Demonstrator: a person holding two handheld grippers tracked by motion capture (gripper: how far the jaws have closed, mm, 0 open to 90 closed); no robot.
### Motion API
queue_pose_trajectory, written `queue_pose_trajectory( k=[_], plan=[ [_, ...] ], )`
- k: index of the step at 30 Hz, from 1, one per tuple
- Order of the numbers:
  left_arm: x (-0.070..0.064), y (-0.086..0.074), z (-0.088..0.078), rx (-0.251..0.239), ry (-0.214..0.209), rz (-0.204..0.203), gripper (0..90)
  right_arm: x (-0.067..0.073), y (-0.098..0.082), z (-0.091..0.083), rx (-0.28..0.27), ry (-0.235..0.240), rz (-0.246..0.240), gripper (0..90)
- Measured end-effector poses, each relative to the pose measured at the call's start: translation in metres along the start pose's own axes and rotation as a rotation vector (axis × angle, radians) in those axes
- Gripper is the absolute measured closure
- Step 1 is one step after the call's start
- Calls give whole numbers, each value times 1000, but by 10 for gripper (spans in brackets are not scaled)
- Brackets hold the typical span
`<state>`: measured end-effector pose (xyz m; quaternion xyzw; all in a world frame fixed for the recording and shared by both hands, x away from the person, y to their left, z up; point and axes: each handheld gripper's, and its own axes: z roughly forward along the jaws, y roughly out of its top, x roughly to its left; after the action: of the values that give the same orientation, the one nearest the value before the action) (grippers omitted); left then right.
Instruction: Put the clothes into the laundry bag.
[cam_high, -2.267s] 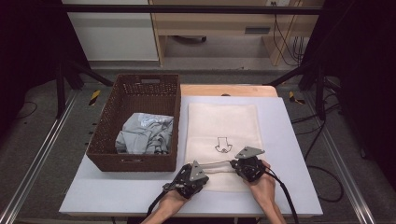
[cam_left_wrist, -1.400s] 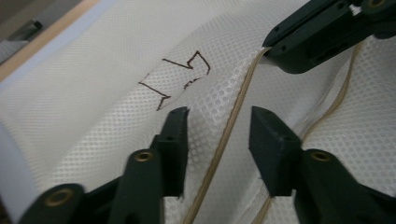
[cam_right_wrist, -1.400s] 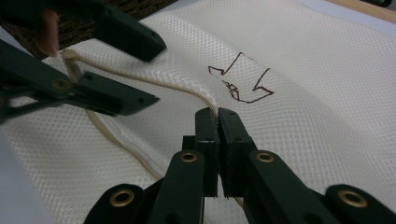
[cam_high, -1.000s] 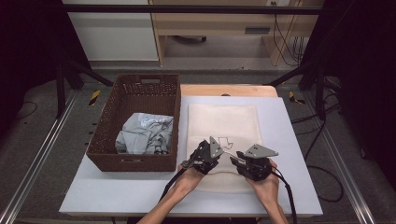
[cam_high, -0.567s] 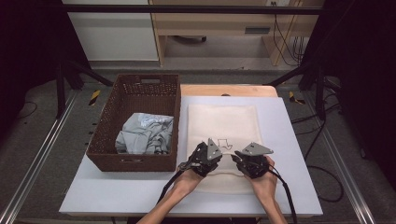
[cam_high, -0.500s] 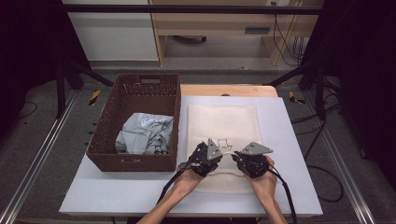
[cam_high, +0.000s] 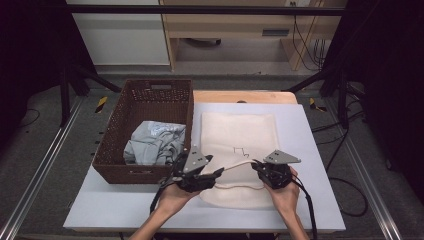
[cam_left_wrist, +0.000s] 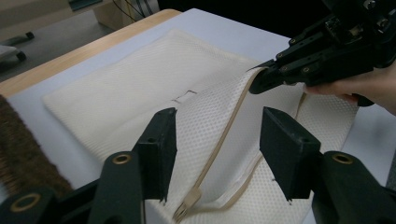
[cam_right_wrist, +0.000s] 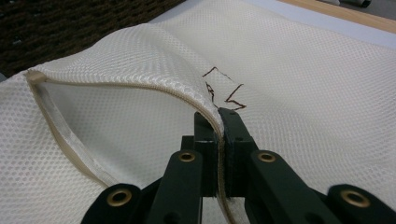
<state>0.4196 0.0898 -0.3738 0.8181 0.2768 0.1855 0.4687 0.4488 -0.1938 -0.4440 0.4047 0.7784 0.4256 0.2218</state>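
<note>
A cream mesh bag with a small dark drawn mark lies flat on the white table. My right gripper is shut on the upper zipper edge of the bag's mouth and holds it raised, so the mouth gapes. My left gripper hovers at the left end of the mouth. Its jaws have just been opening and now stand apart. The zipper edge runs below and beyond them, untouched. In the left gripper view the right gripper pinches the edge farther off.
A brown woven basket stands left of the bag with a crumpled grey garment inside. Its right wall is close to my left gripper. Beyond the table are a wooden edge, black frame legs and floor cables.
My left gripper has opened, let go of the bag's edge and drawn away to the left and up. The right gripper has stayed in place, shut on the raised edge.
</note>
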Motion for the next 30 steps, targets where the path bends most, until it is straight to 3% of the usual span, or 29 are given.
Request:
queue_pose_trajectory(
  k=[5,7,10,15,20,25,30],
  plan=[
    [13,-11,-28,-23,55,-45,420,-2,2,-6,-48,3,22,865],
    [17,-15,-34,-26,72,-43,406,-2,3,-9,-67,15,33,864],
    [25,-15,-38,14,85,-49,371,-2,3,-11,-69,27,30,865],
    [40,-12,-48,31,109,-41,327,0,3,-12,-66,25,20,865],
    [65,-12,-62,48,136,-70,281,2,3,-10,-54,29,12,864],
    [91,-17,-73,44,200,-105,252,1,3,-11,-56,26,13,864],
    [112,-20,-80,51,255,-97,236,2,3,-10,-47,32,11,864]
  ],
)
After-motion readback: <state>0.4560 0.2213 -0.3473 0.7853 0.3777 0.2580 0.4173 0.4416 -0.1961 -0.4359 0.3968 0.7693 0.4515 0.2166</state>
